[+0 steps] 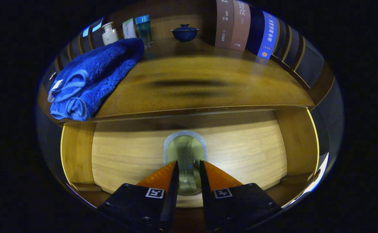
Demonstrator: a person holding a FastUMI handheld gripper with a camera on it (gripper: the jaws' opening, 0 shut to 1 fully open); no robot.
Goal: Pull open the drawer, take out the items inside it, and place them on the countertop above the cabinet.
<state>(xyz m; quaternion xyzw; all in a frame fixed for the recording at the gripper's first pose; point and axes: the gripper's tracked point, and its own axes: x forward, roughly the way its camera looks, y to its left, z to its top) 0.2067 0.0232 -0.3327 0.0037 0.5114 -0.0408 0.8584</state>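
The wooden drawer stands pulled open below the countertop. A clear glass cup rests on the drawer floor, its pale rim pointing away from me. My gripper reaches down into the drawer, and its two fingers press against the cup's sides, shut on it. A folded blue towel lies on the countertop to the left, its end overhanging the front edge.
At the back of the countertop stand a blue lidded bowl, a teal glass, a white bottle and a row of upright books. The drawer's side walls rise left and right of the cup.
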